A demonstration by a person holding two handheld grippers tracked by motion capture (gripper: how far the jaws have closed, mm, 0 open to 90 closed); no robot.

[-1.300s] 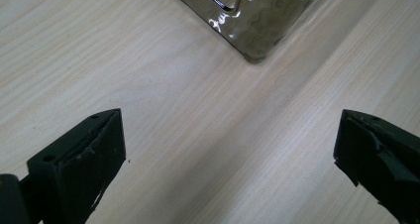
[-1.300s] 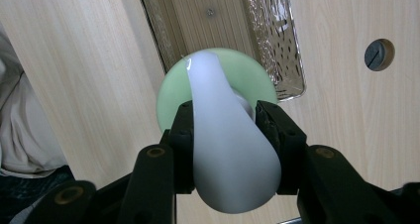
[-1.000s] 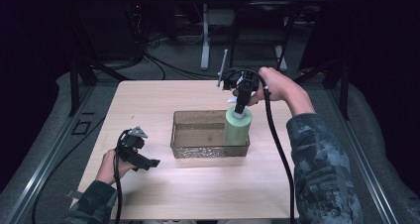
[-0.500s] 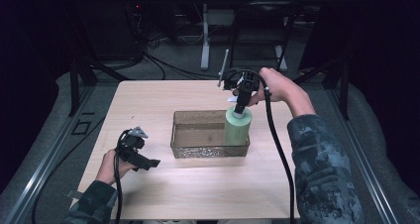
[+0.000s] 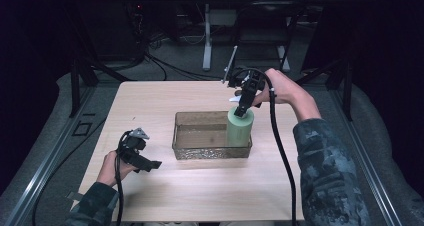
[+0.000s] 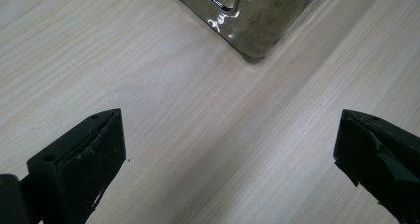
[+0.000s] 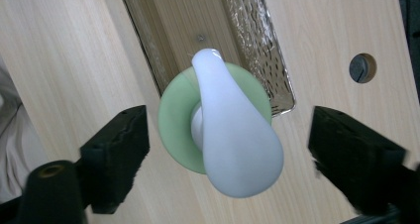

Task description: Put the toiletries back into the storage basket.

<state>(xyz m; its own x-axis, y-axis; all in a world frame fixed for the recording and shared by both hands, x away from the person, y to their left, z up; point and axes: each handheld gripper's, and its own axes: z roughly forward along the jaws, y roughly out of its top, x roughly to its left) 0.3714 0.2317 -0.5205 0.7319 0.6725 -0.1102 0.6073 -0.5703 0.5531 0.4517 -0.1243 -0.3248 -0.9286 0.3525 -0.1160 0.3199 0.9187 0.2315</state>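
**Right tool lets go of pump bottle in tray**

Near edge, approx 7 o'clock in high view: left tool (image 5: 150, 164) sits low over the tabletop (image 5: 150, 101), held by the left hand (image 5: 111, 167). Jaws spread wide, nothing btwn them; left gripper view shows bare wood under them and a corner of the tray (image 6: 257, 33) at 12 o'clock.

Centre: clear ribbed tray (image 5: 200, 148), rectangular, w/ the green bottle (image 5: 240, 128) standing upright in its 3 o'clock end. Bottle has a white pump head (image 7: 233, 140) on top.

Further back, approx 1 o'clock: right tool (image 5: 241, 111) points down at the bottle top, right hand (image 5: 285, 88) behind it, cable (image 5: 280, 151) trailing toward the near edge. Its jaws have just been opening; right gripper view shows the pump head btwn them w/ clear gaps on both sides, pads not touching, so released.

Small round hole (image 7: 362, 68) in the tabletop beyond the tray at 2 o'clock in right gripper view.
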